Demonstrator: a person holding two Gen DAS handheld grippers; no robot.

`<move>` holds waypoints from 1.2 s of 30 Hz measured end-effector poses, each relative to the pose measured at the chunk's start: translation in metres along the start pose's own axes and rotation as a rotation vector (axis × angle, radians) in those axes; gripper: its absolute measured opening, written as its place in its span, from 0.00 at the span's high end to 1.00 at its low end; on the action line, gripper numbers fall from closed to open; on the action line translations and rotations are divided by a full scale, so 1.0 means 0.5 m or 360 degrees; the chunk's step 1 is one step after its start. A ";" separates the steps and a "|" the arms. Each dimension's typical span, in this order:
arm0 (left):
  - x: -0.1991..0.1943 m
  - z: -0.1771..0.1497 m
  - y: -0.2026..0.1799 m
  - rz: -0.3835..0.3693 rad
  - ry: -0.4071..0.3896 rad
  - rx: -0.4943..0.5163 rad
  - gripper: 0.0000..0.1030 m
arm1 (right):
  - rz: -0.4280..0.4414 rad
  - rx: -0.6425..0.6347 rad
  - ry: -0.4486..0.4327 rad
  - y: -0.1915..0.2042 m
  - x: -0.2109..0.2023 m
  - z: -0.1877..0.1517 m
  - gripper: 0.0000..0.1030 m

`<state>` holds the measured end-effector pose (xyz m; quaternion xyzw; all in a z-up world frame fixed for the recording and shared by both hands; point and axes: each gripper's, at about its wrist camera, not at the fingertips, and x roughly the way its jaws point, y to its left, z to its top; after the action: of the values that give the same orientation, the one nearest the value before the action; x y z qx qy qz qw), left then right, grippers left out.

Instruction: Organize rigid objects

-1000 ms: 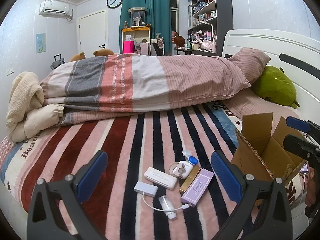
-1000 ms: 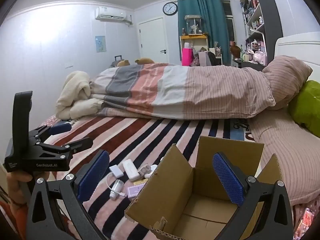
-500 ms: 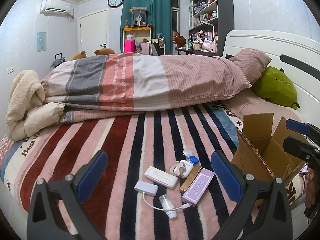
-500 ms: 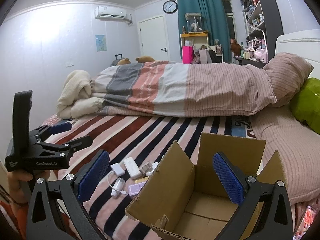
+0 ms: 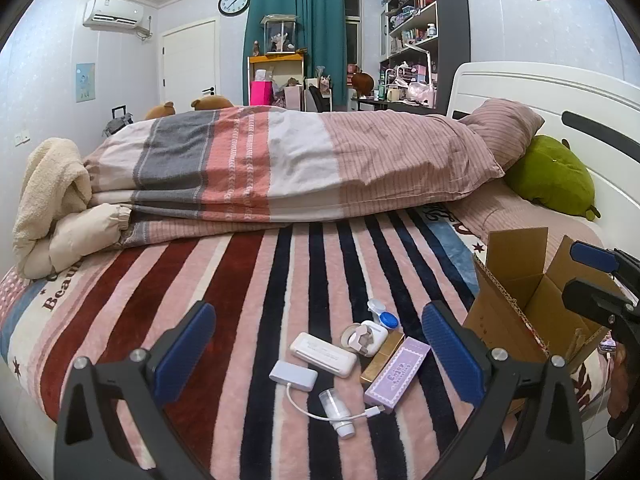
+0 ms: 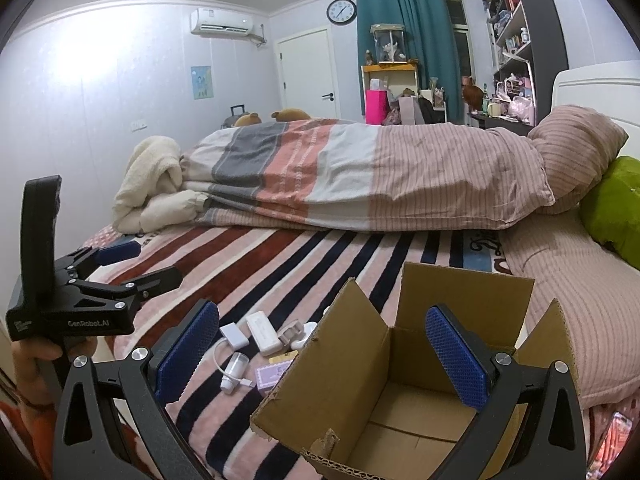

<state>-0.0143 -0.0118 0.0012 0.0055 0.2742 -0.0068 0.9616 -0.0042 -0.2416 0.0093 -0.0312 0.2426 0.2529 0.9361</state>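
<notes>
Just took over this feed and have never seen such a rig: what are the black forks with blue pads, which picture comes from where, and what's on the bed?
Each fork is a hand-held tool with its own camera. One view looks along the left tool, open and holding nothing, above small items on the striped blanket: a white case, a purple box, a cabled adapter. The other looks along the right tool, open above a cardboard box whose visible part shows nothing inside.

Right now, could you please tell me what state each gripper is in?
Left gripper: open, holding nothing, above the small items on the bed.
Right gripper: open, holding nothing, over the cardboard box.
</notes>
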 end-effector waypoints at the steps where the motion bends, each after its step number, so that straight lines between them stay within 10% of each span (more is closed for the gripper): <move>1: 0.000 0.000 0.001 0.0000 0.0000 -0.0001 0.00 | -0.0001 -0.0001 0.0000 0.000 0.000 0.000 0.00; 36: -0.002 -0.006 0.009 -0.0008 0.0003 -0.0017 0.00 | -0.0005 0.0003 0.0003 0.009 0.004 -0.003 0.00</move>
<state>-0.0167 -0.0072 -0.0007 -0.0002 0.2750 -0.0077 0.9614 -0.0053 -0.2371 0.0074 -0.0308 0.2435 0.2513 0.9363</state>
